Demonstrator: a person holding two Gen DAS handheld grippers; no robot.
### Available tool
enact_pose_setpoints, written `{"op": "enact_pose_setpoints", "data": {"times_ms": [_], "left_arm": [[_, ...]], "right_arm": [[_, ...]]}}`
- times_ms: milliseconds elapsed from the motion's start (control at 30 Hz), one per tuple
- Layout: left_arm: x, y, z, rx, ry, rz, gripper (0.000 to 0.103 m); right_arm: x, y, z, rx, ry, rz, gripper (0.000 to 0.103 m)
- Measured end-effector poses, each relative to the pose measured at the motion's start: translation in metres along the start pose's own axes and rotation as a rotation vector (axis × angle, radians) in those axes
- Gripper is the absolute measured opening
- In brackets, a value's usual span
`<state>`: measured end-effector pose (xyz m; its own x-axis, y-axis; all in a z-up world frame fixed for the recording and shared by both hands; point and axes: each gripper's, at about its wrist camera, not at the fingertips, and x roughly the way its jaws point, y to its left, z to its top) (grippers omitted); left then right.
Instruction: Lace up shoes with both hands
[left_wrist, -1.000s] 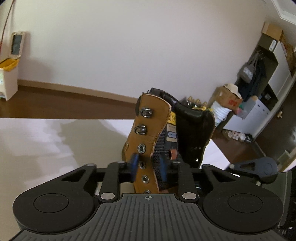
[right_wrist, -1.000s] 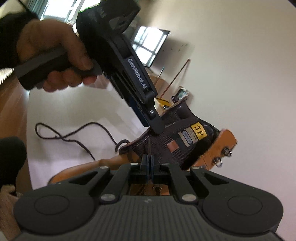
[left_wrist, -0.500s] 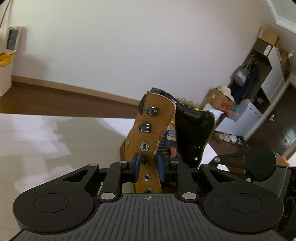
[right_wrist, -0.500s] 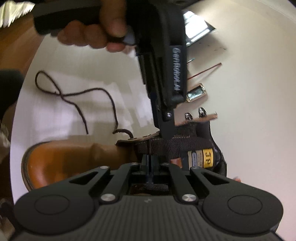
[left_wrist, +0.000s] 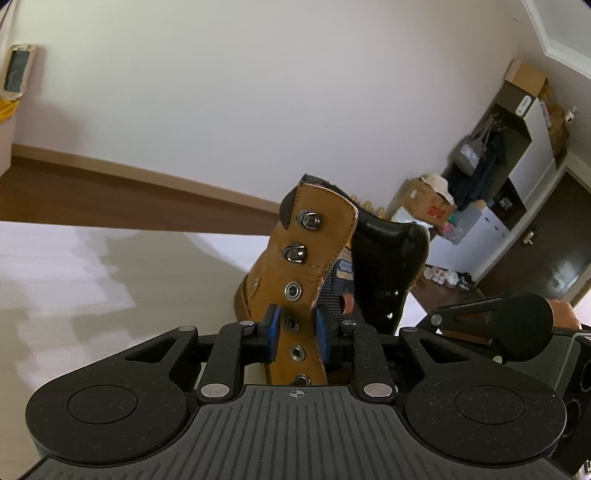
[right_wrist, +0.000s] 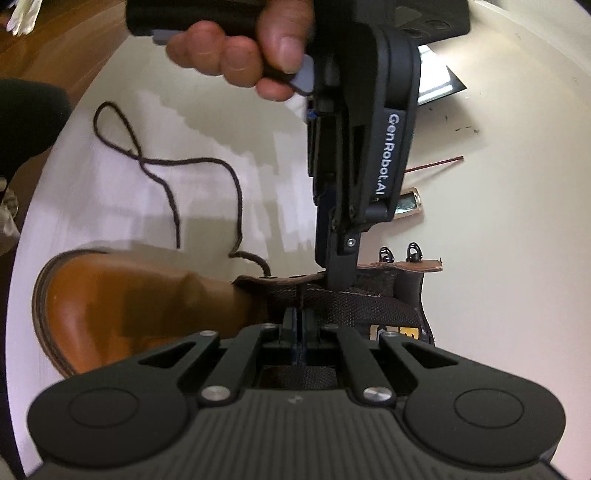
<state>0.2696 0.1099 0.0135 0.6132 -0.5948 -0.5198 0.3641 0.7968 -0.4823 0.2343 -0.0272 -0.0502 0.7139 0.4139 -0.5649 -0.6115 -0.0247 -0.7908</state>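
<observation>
A tan leather boot (right_wrist: 140, 295) with silver eyelets (left_wrist: 293, 291) and a black tongue (left_wrist: 388, 258); a dark brown lace (right_wrist: 166, 173) trails over the white bench (right_wrist: 110, 206). Blue pads (left_wrist: 273, 332) line the black hand-held gripper (left_wrist: 295, 332).

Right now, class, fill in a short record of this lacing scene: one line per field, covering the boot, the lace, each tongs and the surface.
boot: tan leather boot lying on its side, toe to the left in the right wrist view
eyelet flap: tan eyelet flap with round eyelets below two metal hooks
lace: dark lace, loose end looped on the table
left tongs: left tongs clamped on the flap
right tongs: right tongs shut on a lace strand
surface: white table
</observation>
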Motion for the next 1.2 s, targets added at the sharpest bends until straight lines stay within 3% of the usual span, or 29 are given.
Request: {"op": "enact_pose_setpoints", "data": {"times_ms": [467, 667, 867, 1100, 1167, 1200], "left_arm": [[-0.003, 0.006, -0.002, -0.001, -0.001, -0.036, 0.026], [-0.017, 0.019, -0.009, 0.064, 0.024, -0.065, 0.026], [-0.002, 0.029, -0.016, 0.097, 0.053, -0.125, 0.026], [0.004, 0.037, -0.017, 0.09, 0.04, -0.212, 0.018], [0.006, 0.041, -0.017, 0.077, 0.041, -0.259, 0.003], [0.006, 0.042, -0.017, 0.075, 0.044, -0.279, 0.003]], "right_arm": [[0.011, -0.004, 0.008, 0.026, -0.034, 0.014, 0.004], [0.014, -0.004, 0.007, 0.025, -0.043, 0.013, 0.004], [0.015, -0.003, 0.005, 0.036, -0.05, 0.007, 0.004], [0.021, 0.001, 0.002, 0.031, -0.052, -0.002, 0.004], [0.021, 0.002, 0.002, 0.034, -0.056, -0.002, 0.004], [0.021, 0.002, 0.002, 0.035, -0.057, -0.003, 0.004]]}}
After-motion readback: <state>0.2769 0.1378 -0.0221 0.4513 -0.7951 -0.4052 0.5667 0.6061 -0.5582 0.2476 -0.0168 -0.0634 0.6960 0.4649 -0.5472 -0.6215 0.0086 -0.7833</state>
